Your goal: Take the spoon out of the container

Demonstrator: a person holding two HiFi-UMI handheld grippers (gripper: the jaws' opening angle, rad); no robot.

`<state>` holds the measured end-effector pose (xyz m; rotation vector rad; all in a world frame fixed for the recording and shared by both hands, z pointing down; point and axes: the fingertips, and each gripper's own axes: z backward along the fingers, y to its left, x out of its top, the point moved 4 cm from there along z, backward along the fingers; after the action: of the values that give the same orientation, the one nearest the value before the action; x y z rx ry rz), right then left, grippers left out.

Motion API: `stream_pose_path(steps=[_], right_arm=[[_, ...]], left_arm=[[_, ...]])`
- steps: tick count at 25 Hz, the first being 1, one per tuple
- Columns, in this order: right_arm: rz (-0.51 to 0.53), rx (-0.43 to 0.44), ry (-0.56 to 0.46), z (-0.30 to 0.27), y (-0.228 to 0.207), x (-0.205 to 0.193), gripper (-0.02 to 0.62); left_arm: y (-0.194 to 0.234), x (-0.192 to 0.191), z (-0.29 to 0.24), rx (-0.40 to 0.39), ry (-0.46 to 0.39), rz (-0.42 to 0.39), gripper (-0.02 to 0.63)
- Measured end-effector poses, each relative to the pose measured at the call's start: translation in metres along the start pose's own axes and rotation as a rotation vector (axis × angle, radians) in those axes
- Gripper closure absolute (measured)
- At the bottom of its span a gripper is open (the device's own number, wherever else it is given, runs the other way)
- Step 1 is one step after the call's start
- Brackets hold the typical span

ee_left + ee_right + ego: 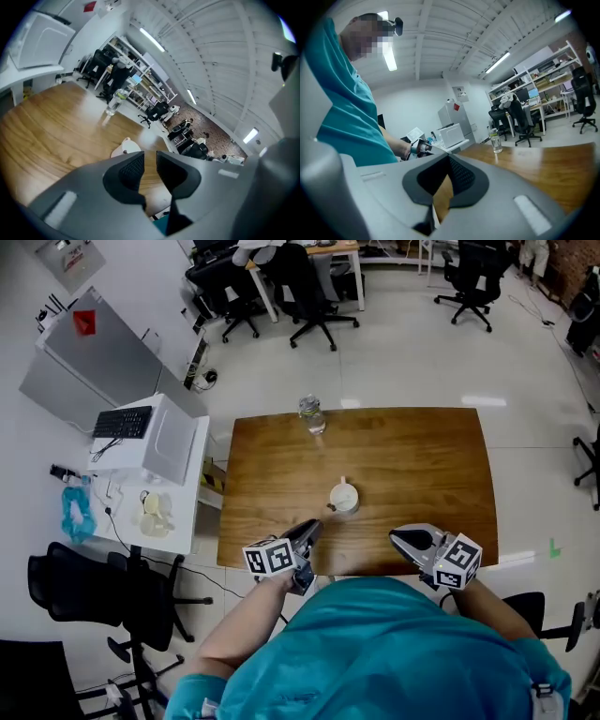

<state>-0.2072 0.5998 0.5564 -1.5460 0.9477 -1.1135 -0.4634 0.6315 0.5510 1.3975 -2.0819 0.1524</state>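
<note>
- The container (343, 498) stands on the bench (422, 456), about midway between its left and right edges and somewhat closer to the near edge than the far one.
- A short pale stub rises at its far rim. I take that for the spoon (343, 483), standing roughly upright, but it is too small for me to be sure of its lean.
- My left gripper (311, 529) sits at the near edge, with the container just ahead and a little to its right. Its fingers (131, 171) stand a narrow gap apart with nothing between them.
- My right gripper (398, 538) is also at the near edge, with the container ahead and off to its left. Its fingers (461, 176) are closed tip to tip and hold nothing.
- I judge the left gripper the nearer of the two and already aimed toward the container, so a short reach forward and up over the rim should serve.
- A clear bottle (311, 414) stands near the far edge, well beyond the container and out of the path.
- Between either gripper and the container I see only bare wood.
</note>
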Motion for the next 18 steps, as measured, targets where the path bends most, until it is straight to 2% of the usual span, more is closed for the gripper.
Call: stream_pose_path(steps=[4,9,13,18], right_arm=[[-0.017,-0.07,0.018,-0.025,-0.004,0.001,0.594],[-0.045,-0.149,0.034,-0.043,-0.009,0.011,0.594],[-0.056,-0.186,0.025,-0.041,-0.014,0.01,0.594],[-0.071,-0.218,0.031,-0.036,-0.022,0.003,0.594]], left_arm=[[0.057,0.004,-0.03,0.025,0.106,0.178,0.451],[0.092,0.011,-0.058,0.077,0.213,0.295,0.368],[0.106,0.007,-0.079,0.108,0.253,0.335,0.365],[0.116,-0.001,-0.091,0.143,0.285,0.338,0.376]])
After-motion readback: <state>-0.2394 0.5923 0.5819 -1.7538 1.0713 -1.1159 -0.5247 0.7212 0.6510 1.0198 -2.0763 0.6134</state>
